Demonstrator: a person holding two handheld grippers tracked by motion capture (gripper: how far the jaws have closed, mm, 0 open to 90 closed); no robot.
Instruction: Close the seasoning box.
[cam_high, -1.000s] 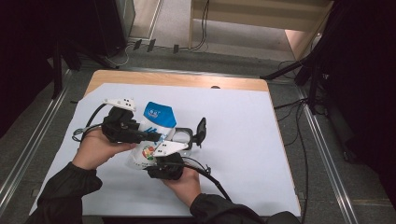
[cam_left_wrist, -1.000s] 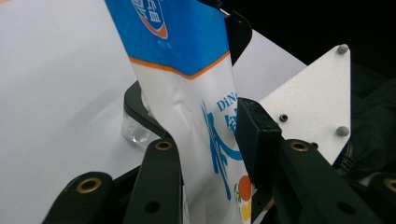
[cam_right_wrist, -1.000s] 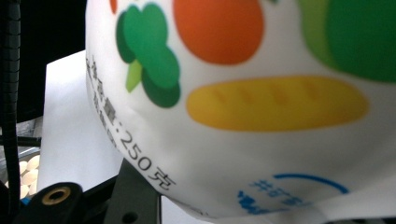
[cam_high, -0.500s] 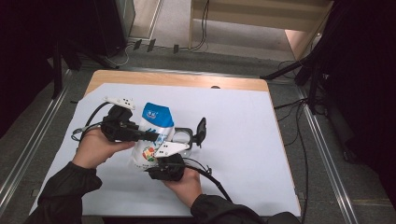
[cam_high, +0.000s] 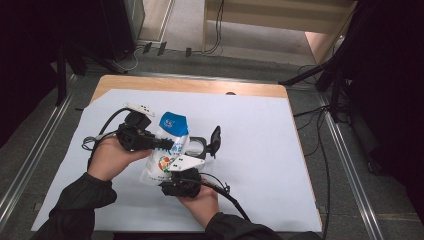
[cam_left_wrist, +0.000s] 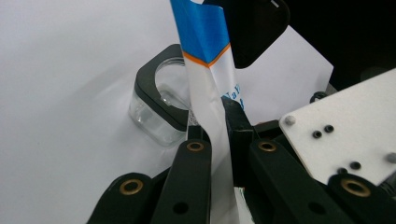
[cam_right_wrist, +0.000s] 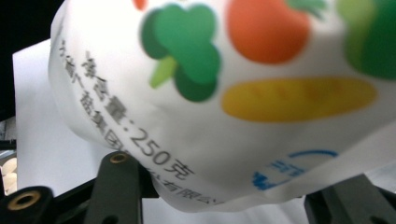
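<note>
One white plastic pouch (cam_high: 164, 152) with a blue top, long axis pointing away toward one clear jar (cam_high: 196, 146), is pinched flat in the left gripper (cam_high: 167, 144) and cradled by the right gripper's (cam_high: 175, 172) half-open, just-widened jaws.

The setting is presenting as a lab or test workspace rather than a home. A wooden table (cam_high: 190, 85) is standing in the middle of the high view, and a white sheet (cam_high: 260, 150) is covering most of its top. Metal rails (cam_high: 350, 160) are running along the floor at the left and right edges of the frame. Loose cables (cam_high: 217, 30) are trailing over the grey floor at upper centre, beside a pale wooden frame (cam_high: 280, 20). Dark stands and drapes are flanking the upper left and right corners.
</note>
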